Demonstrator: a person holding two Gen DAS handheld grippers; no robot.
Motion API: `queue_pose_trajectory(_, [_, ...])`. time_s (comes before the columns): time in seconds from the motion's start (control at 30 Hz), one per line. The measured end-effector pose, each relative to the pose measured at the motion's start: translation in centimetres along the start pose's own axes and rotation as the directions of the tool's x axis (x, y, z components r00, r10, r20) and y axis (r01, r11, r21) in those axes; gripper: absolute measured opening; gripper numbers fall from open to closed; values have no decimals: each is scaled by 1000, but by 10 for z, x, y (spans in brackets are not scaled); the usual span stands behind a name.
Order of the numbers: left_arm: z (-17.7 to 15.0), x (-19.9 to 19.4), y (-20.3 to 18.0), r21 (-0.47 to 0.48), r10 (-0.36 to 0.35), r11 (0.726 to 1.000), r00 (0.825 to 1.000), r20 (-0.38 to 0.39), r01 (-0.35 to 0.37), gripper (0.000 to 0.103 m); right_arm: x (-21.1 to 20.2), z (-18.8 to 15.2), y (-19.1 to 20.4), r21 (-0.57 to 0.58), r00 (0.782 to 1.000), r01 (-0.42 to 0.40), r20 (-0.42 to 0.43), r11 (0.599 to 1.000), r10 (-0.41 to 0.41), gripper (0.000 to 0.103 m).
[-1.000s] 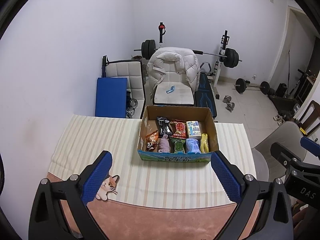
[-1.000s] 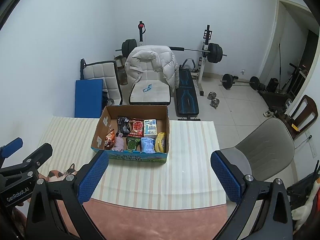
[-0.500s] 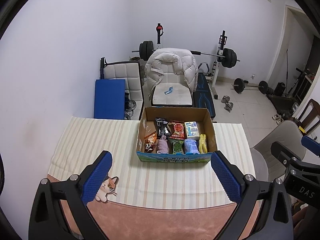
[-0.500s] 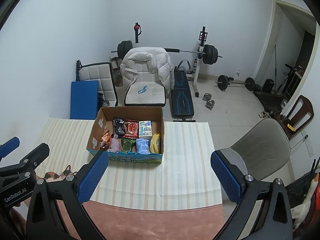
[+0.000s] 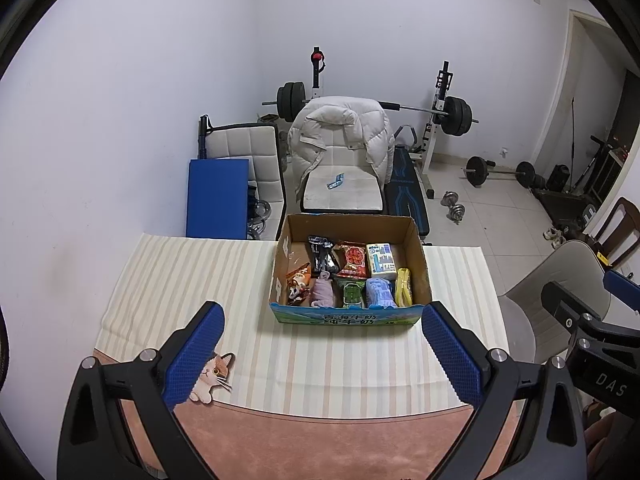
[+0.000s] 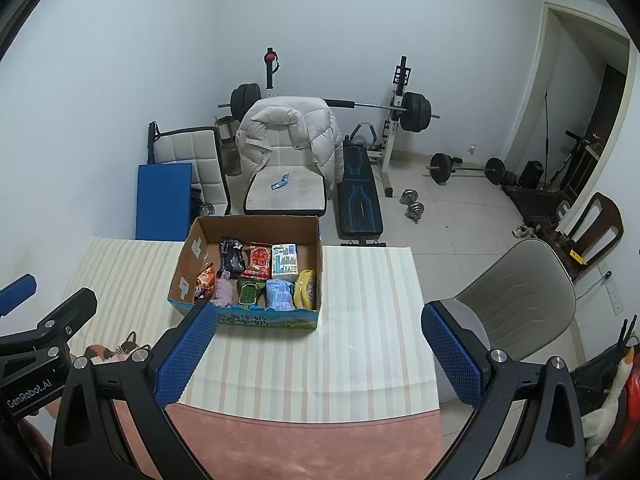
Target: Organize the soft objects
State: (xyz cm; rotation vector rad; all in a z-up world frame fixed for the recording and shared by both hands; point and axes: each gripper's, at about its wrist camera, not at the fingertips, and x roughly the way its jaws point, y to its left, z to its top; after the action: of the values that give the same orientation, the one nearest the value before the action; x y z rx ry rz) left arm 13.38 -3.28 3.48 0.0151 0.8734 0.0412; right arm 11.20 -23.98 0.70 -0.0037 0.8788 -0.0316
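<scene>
An open cardboard box (image 5: 422, 264) (image 6: 188, 264) stands on the striped tablecloth (image 5: 180, 280) (image 6: 360, 320) at the table's far side. It holds several soft packets, among them a red snack bag (image 5: 354, 258) (image 6: 260, 260), a blue pack (image 5: 379, 292) (image 6: 279, 294), a lilac cloth (image 5: 322, 292) (image 6: 224, 292) and a yellow item (image 5: 403, 286) (image 6: 305, 288). My left gripper (image 5: 324, 354) is open and empty, above the near table edge. My right gripper (image 6: 316, 354) is open and empty, to its right.
A cat sticker (image 5: 212, 374) lies near the table's front left. A grey chair (image 6: 512, 300) stands right of the table. Beyond the table are a chair with a white jacket (image 5: 340, 132), a blue mat (image 5: 216, 196), a weight bench and barbells (image 6: 464, 168).
Both grippers have drawn back and risen a little; the box sits smaller and farther in both views. Both stay open.
</scene>
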Motion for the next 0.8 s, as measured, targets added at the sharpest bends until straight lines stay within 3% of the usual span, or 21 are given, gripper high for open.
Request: queue_pose_trajectory(0.8, [2, 0, 0, -6, 13, 1000, 1000, 3, -13, 101, -4, 5, -4, -2, 1000, -3, 8, 1000, 3, 103])
